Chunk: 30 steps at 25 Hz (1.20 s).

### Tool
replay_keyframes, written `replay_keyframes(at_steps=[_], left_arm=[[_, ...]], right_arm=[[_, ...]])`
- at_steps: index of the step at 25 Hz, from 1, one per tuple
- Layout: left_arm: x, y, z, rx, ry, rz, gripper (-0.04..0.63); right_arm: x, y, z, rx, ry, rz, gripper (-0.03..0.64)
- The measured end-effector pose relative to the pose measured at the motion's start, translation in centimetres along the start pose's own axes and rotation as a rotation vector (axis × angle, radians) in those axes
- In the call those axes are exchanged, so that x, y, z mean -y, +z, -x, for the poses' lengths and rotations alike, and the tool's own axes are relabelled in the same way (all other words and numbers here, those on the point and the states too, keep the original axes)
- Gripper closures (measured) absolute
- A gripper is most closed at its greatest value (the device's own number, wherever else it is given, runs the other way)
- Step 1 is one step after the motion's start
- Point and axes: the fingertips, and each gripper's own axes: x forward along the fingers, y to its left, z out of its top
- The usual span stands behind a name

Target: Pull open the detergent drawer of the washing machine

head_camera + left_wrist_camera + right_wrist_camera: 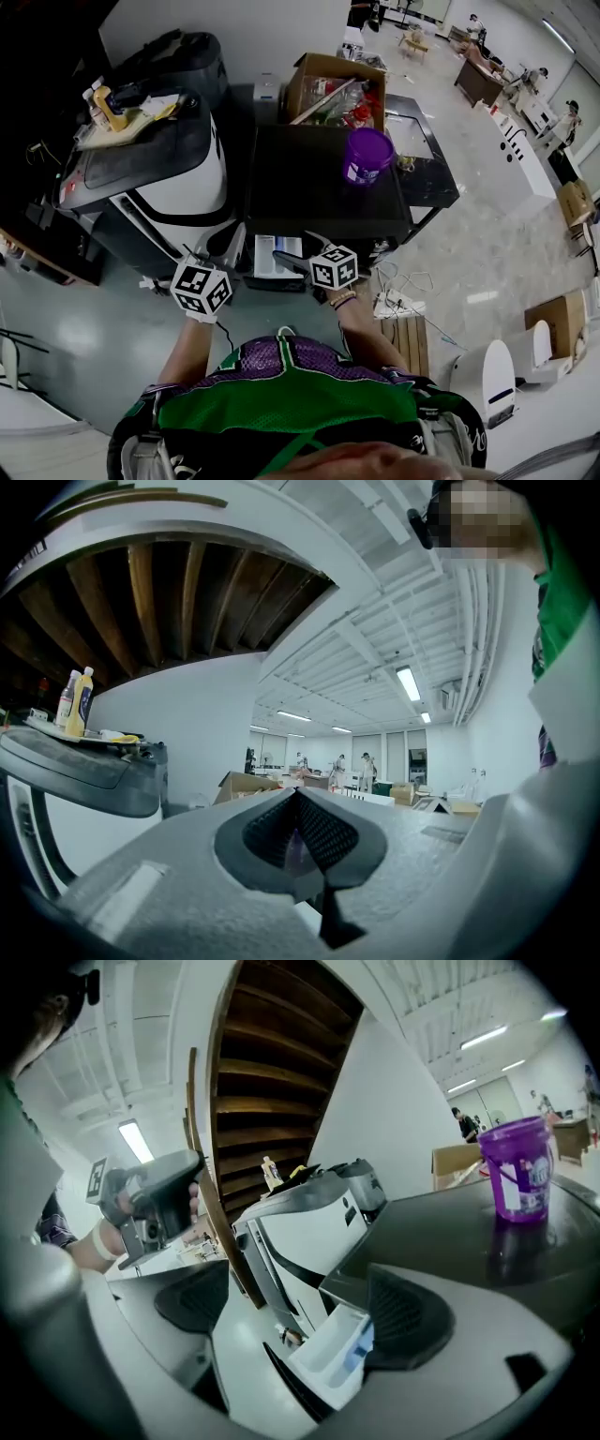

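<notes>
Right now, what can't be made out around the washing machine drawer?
- Drawer, near end: right gripper view, covered by the right gripper's own body.
- Washing machine door: head view, hidden under its own top.
- Purple tub label: print too small in both views.
- Left gripper view: the shut left gripper faces the ceiling; no drawer shown.

Purple tub (367,156), black washing machine (305,192) top, white detergent drawer (328,1361) with blue insert (362,1342).

Head view steeply down over the dark-topped washing machine (300,187), right gripper view low beside it, both showing the purple plastic tub (367,156), left gripper view angled upward.
</notes>
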Motion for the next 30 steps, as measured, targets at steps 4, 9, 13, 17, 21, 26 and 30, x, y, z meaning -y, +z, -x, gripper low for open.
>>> replay_keyframes(at_steps=[4,9,13,17,21,26,30], left_arm=[[-1.2,0.9,-0.6,0.020,0.026,-0.006,0.578],[-2.5,1.3,-1.1,0.027,0.049,-0.003,0.578],[-2.9,1.4,-1.3,0.020,0.059,-0.003,0.578],[-3.0,1.5,-1.4,0.019,0.058,-0.006,0.578],[-3.0,1.7,-1.5,0.019,0.055,-0.010,0.578],[-3.1,1.7,-1.2,0.013,0.054,-0.011,0.578],[-3.1,1.9,-1.0,0.019,0.052,-0.013,0.578]], right_arm=[[-0.7,4.0,0.4,0.055,0.007,0.063,0.158],[-1.6,7.8,0.7,0.101,0.009,0.147,0.160],[-2.4,10.1,1.0,0.128,-0.002,0.180,0.161],[-3.5,12.0,1.4,0.151,-0.020,0.233,0.167],[-4.2,13.2,1.6,0.164,-0.030,0.263,0.221],[-4.3,13.9,2.0,0.182,-0.064,0.266,0.361],[-4.0,14.5,2.5,0.215,-0.109,0.279,0.457]])
